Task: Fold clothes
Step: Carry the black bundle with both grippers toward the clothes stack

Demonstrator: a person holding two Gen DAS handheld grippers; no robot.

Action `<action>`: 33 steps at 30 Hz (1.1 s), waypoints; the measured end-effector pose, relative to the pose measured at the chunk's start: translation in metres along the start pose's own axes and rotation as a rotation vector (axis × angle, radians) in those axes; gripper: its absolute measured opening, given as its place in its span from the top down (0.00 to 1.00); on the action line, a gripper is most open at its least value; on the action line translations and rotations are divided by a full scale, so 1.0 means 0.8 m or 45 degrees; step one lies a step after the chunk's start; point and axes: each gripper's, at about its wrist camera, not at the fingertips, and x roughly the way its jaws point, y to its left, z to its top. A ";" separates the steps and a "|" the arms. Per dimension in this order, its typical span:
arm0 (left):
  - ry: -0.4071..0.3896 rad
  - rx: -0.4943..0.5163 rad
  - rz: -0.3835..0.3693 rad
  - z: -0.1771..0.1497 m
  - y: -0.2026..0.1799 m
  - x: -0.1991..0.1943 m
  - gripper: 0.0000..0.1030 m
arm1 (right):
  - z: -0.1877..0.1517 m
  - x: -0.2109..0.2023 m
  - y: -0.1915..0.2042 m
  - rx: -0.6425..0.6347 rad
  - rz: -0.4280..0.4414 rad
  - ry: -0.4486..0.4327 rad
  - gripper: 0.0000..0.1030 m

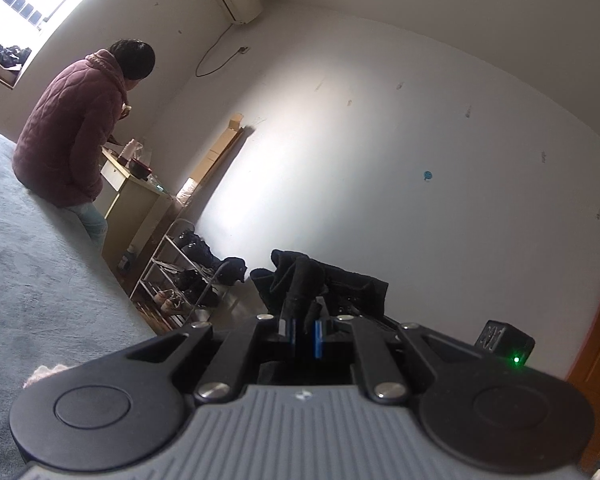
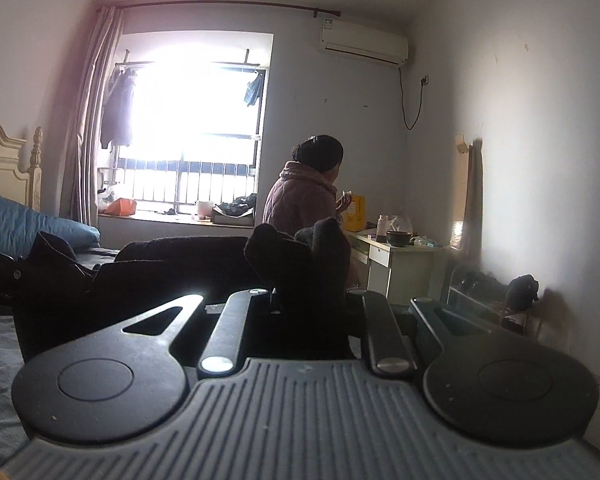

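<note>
Claws, two, left (image 1: 305,332) and right (image 2: 308,300), each clamp one dark garment (image 2: 172,264).

A lived-in home bedroom: a bed with a carved cream headboard (image 2: 4,160) and blue pillow (image 2: 28,220), a curtained, barred window (image 2: 192,128), a wall air conditioner (image 2: 362,42), a small desk (image 2: 396,256), a shoe rack (image 1: 176,276), and a person in a quilted coat (image 1: 68,132) seated on the bed's edge.
</note>
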 end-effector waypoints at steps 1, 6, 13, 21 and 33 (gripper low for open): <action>0.000 -0.004 0.010 0.002 0.005 0.002 0.92 | -0.002 0.006 0.001 -0.009 0.001 0.008 0.86; 0.000 -0.024 0.061 0.013 0.033 0.011 0.91 | -0.002 0.033 0.010 -0.026 0.023 0.068 0.86; 0.023 -0.106 0.170 0.016 0.110 0.029 0.92 | -0.024 0.076 0.033 -0.046 0.070 0.216 0.86; 0.088 -0.227 0.292 -0.006 0.206 0.055 0.92 | -0.076 0.126 0.045 -0.076 0.106 0.424 0.86; 0.188 -0.212 0.458 -0.041 0.276 0.066 0.89 | -0.119 0.193 0.050 -0.051 0.151 0.670 0.81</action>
